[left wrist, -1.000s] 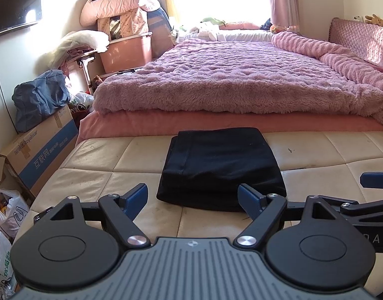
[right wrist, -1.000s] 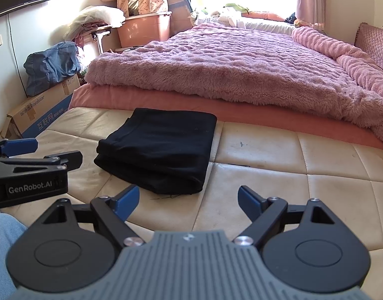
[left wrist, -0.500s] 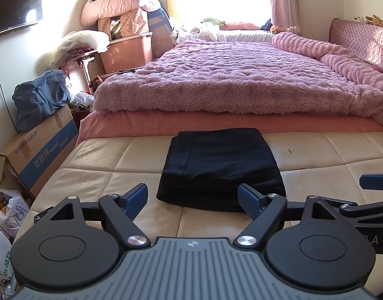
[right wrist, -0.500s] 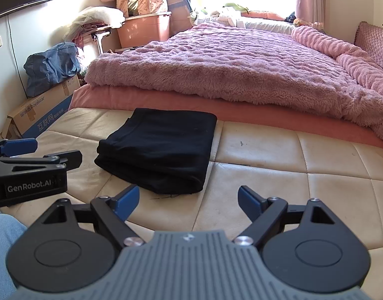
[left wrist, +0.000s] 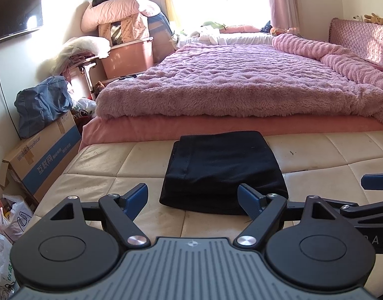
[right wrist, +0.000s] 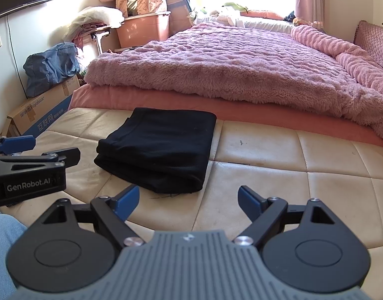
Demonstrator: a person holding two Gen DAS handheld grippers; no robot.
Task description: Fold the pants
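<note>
Folded pants rest while both claws hold off

Nothing has visibly moved since the earlier frames: the pants and both claws sit where they were. The left claw [left wrist: 192, 201] is spread wide, released, with nothing between its blue fingertips [left wrist: 136, 197]; it hovers just short of the near edge of the black pants [left wrist: 224, 170] and does not touch them. The right claw [right wrist: 189, 201] is equally wide open and empty, held over bare cushion to the right of the pants [right wrist: 156, 147], apart from them.

The pants lie folded into a compact, layered rectangle on the cream quilted cushion [left wrist: 111, 165], near the pink sheet's edge below the fuzzy purple blanket [left wrist: 241, 85]. Their long axis runs from the claws toward the bed; stacked layer edges show along the left side and a rounded edge faces the claws. A cardboard box [left wrist: 39, 162] stands at the left.
</note>
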